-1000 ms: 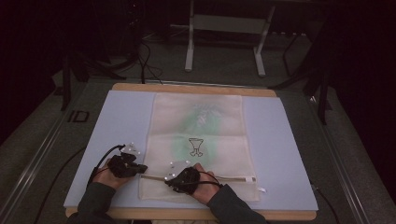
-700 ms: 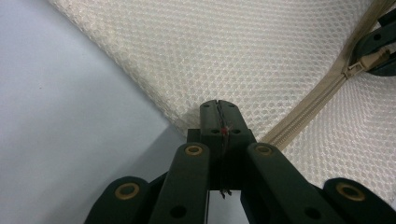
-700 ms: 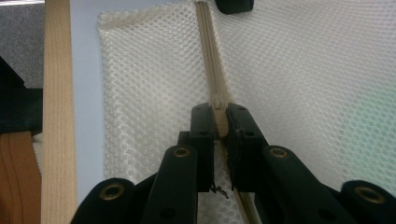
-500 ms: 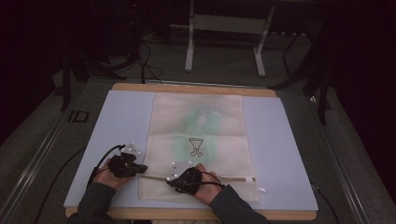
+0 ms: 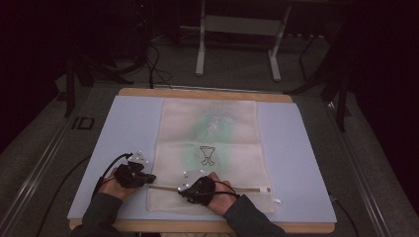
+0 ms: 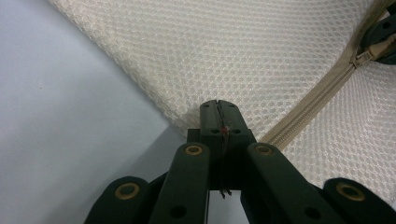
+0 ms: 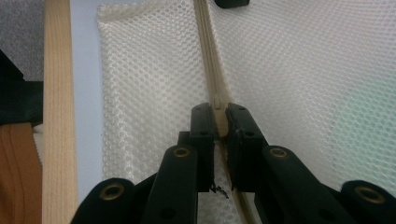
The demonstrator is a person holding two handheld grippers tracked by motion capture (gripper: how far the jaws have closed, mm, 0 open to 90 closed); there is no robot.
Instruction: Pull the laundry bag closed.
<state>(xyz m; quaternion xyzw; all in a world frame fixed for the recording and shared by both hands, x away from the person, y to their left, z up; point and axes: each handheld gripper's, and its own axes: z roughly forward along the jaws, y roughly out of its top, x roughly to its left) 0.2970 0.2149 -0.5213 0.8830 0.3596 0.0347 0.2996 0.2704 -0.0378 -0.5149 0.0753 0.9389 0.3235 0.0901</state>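
Mesh laundry bag (image 5: pixel 210 148) lies flat on the blue-covered worktop (image 5: pixel 123 128), soft, light and floppy. Left tongs (image 6: pixel 218 109) pinch its corner by the zipper's (image 6: pixel 317 102) end; right tongs (image 7: pixel 220 119) clamp the zipper pull (image 7: pixel 221 122), probably the best hold for sliding.

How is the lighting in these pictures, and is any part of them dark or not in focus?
High view: the table is lit, the room behind almost black. Left gripper view: mesh bag sharp, evenly lit; the left gripper near the lens slightly soft. Right gripper view: zipper clear, top right of mesh pale from glare.
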